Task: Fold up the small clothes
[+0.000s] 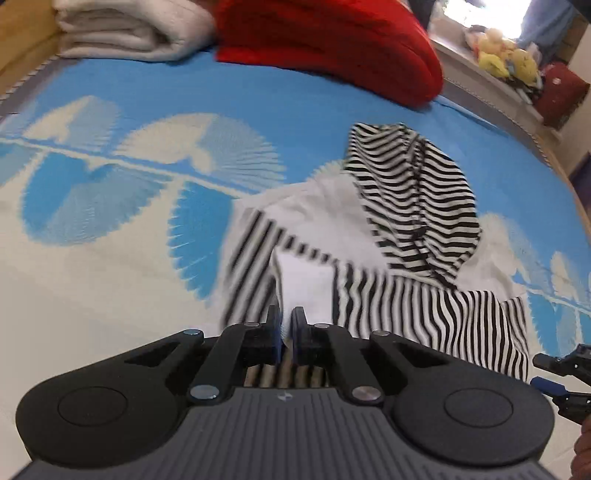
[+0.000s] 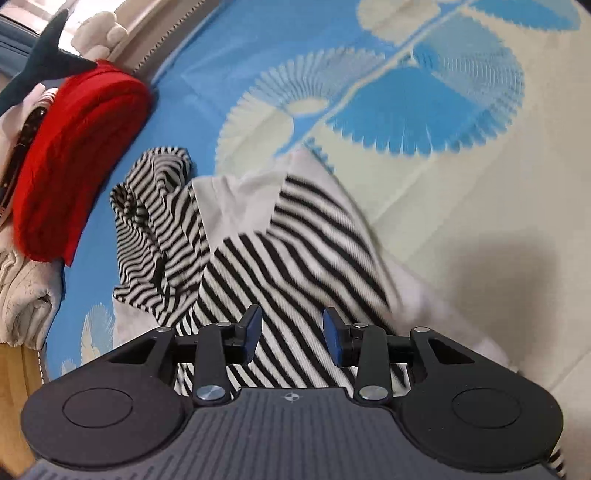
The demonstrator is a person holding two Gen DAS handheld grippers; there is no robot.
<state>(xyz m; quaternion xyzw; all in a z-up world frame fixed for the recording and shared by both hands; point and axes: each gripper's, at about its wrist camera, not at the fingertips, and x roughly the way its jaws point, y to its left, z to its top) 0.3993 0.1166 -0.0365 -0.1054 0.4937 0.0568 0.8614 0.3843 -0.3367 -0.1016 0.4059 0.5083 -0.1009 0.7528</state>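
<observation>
A small black-and-white striped garment (image 1: 417, 206) with white panels lies crumpled on a blue and cream patterned bedspread (image 1: 110, 184). My left gripper (image 1: 287, 332) is shut on a white edge of the garment and lifts it slightly. In the right wrist view the same garment (image 2: 266, 266) spreads under and ahead of my right gripper (image 2: 291, 334), which is open, its jaws apart just above the striped cloth. The right gripper also shows at the right edge of the left wrist view (image 1: 565, 373).
A folded red blanket (image 1: 332, 44) and a folded white towel (image 1: 125, 29) sit at the far side of the bed. Soft toys (image 1: 506, 55) lie on a ledge beyond. A shark plush (image 2: 44, 70) is beside the red blanket (image 2: 74, 158).
</observation>
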